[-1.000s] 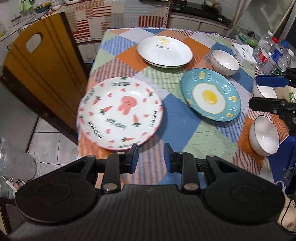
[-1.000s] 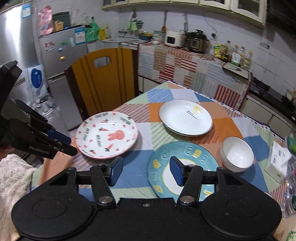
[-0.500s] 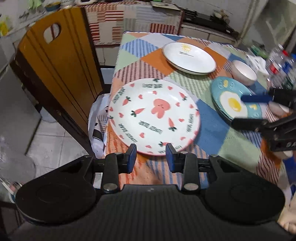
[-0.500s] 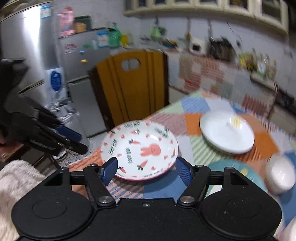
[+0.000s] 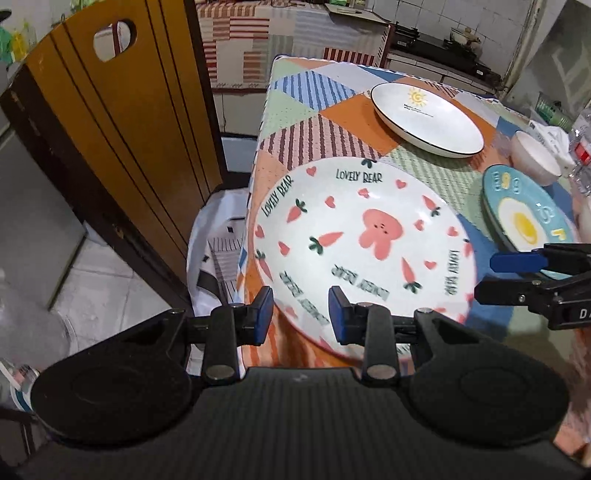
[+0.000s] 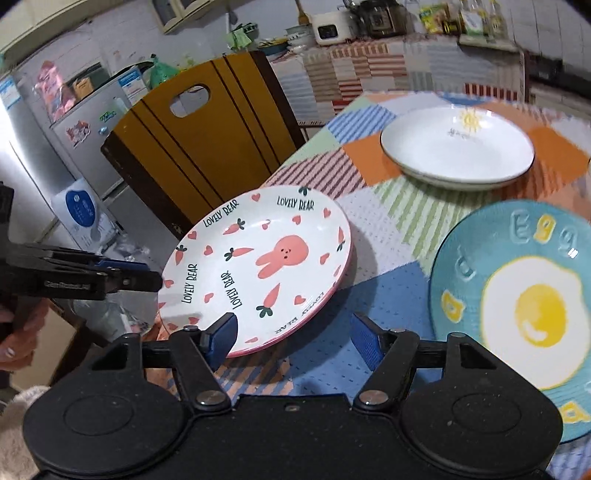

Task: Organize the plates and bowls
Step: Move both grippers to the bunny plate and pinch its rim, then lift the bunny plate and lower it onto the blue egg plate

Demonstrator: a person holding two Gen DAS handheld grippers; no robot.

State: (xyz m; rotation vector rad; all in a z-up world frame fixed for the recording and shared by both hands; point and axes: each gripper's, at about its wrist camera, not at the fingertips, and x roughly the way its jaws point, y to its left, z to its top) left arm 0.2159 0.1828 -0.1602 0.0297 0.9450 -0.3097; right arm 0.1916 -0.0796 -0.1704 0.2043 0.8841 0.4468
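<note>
Patchwork tablecloth (image 5: pixel 325 133) carries the rabbit plate (image 5: pixel 364 243), both spread-fingered grippers, left (image 5: pixel 301 314) and right (image 6: pixel 291 338), near its rim.

Home kitchen: fridge (image 6: pixel 70 122), rice cooker (image 6: pixel 334 27), patchwork-clothed table (image 6: pixel 369 177).

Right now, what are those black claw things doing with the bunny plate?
A person is tidying dishes. The left hand-held gripper is open at the near rim of the white bunny-and-carrot plate, and the right hand-held gripper is open at another part of its rim. Neither grips it. The blue fried-egg plate and the white sun plate sit untouched on the patchwork tablecloth.
</note>
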